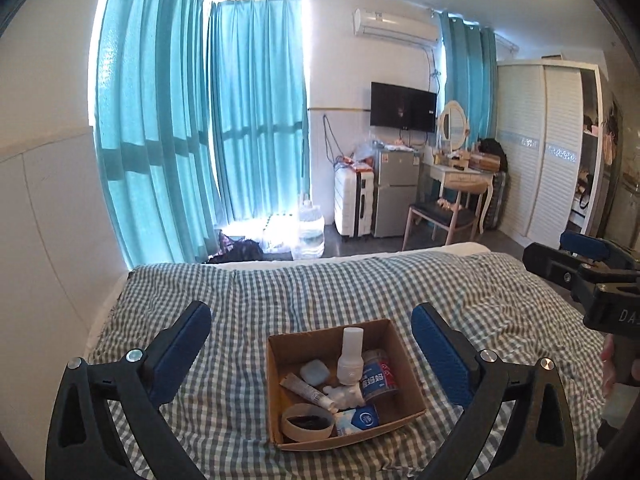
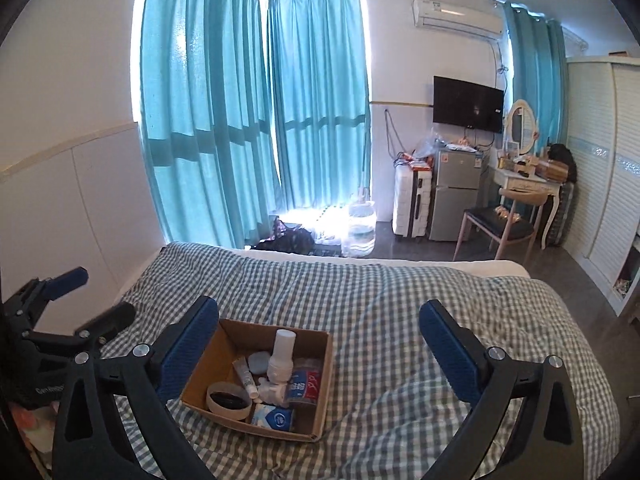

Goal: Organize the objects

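Note:
A brown cardboard box [image 1: 414,396] sits on the checked bedspread [image 1: 320,288]. It holds a white bottle [image 1: 351,356], a blue-labelled jar [image 1: 378,376], a small tube [image 1: 308,390], a tape roll [image 1: 307,422], a pale blue case [image 1: 314,372] and a blue packet [image 1: 358,418]. My left gripper [image 1: 312,328] is open and empty above the box, jaws either side. My right gripper [image 2: 320,324] is open and empty; the box [image 2: 324,392] lies toward its left finger. The right gripper shows at the left wrist view's right edge [image 1: 568,256]; the left gripper shows at the right wrist view's left edge [image 2: 100,296].
The bed's far edge [image 1: 352,258] meets a dark floor. Beyond stand teal curtains [image 1: 200,140], a water jug [image 1: 308,232], a white suitcase [image 1: 354,208], a small fridge [image 1: 396,192], a chair [image 1: 444,216], a dressing table [image 1: 460,176] and a wardrobe [image 1: 540,148].

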Tool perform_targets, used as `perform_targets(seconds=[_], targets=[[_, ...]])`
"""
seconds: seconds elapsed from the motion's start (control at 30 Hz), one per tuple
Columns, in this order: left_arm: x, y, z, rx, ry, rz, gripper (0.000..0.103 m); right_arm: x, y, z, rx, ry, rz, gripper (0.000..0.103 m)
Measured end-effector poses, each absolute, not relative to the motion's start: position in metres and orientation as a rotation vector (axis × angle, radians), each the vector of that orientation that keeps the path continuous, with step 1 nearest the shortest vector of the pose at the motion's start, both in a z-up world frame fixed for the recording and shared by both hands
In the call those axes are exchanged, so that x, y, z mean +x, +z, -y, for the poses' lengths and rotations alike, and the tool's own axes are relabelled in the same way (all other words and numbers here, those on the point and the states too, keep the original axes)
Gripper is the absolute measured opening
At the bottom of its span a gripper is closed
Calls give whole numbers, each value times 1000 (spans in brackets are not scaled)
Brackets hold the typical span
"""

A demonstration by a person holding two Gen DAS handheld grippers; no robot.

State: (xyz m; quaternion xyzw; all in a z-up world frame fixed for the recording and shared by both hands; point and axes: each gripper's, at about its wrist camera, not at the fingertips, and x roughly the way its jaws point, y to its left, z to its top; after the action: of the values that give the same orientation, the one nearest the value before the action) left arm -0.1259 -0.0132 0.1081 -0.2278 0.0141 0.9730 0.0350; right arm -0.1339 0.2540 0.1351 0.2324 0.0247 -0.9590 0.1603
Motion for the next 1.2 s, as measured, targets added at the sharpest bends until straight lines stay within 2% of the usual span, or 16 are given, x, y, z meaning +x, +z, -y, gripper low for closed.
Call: perform_targets(seconds=[0.27, 0.5, 0.67, 0.93, 1.2], targets=[[-87, 98, 8, -691, 3008, -55, 103, -95, 116, -270, 651, -2786, -144, 102], [-63, 56, -2, -735, 3050, -113, 103, -75, 55, -271, 759, -2756, -99, 102], [-56, 20, -8, -739, 3081, -152, 103, -63, 6, -266, 753, -2777, -189, 102], [-47, -26, -10, -726, 3081, -92, 103, -57, -47, -277, 662, -2851, -179, 102], [-35, -39, -21, -701, 3094, -136, 103, -49, -53, -272, 604, -2867, -212, 102]])
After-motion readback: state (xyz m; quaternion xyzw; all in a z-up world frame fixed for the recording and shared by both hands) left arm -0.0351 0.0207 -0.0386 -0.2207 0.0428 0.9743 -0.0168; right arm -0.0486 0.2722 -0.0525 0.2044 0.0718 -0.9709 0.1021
